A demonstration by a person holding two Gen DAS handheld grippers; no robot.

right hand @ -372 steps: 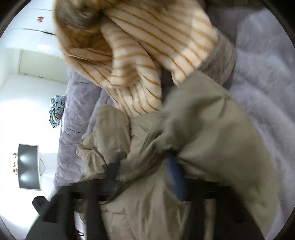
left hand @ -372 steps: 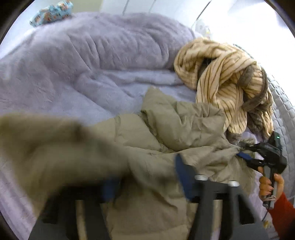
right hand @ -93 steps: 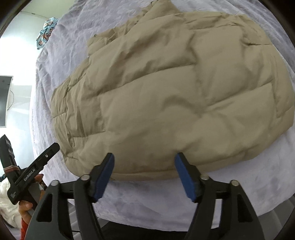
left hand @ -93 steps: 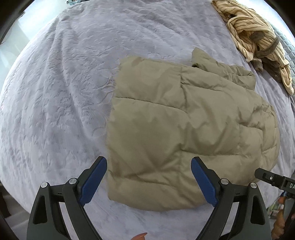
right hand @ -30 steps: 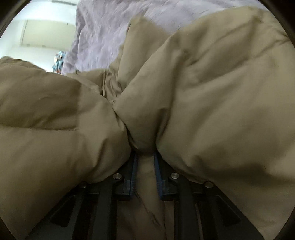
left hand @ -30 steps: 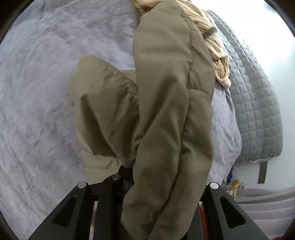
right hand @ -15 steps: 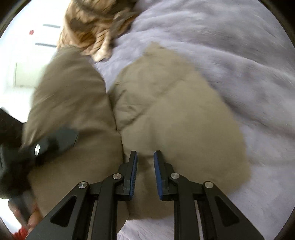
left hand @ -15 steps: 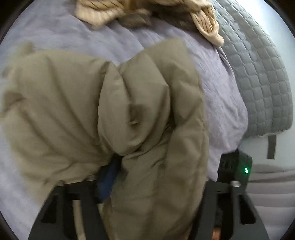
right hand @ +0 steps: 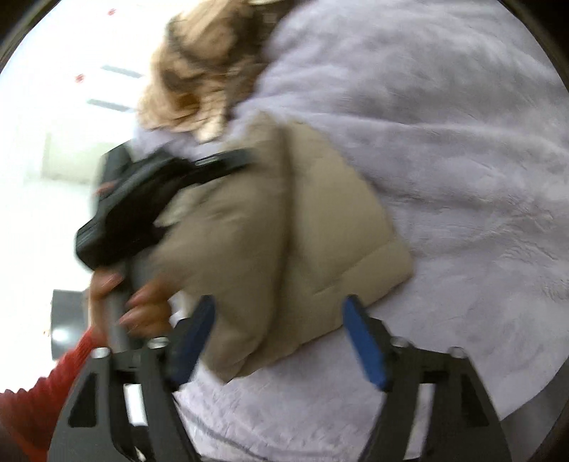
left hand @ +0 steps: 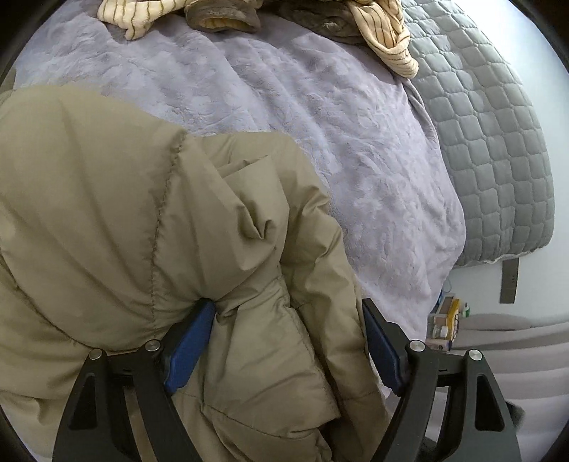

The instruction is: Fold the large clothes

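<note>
the khaki puffer jacket (right hand: 313, 227) lies folded at 12 o'clock of the right hand-held gripper (right hand: 281, 337); both it and the left hand-held gripper (left hand: 284, 352) have just been opening, gripping nothing; the striped garment (left hand: 387, 32) is unfolded.

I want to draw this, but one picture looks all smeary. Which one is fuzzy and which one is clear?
The right wrist view is smeared by motion: the striped clothes, the hand and the left gripper are all blurred. The left wrist view is sharp: the tan jacket shows crisp seams. Both views bulge like a fishbowl, with dark corners.
</note>
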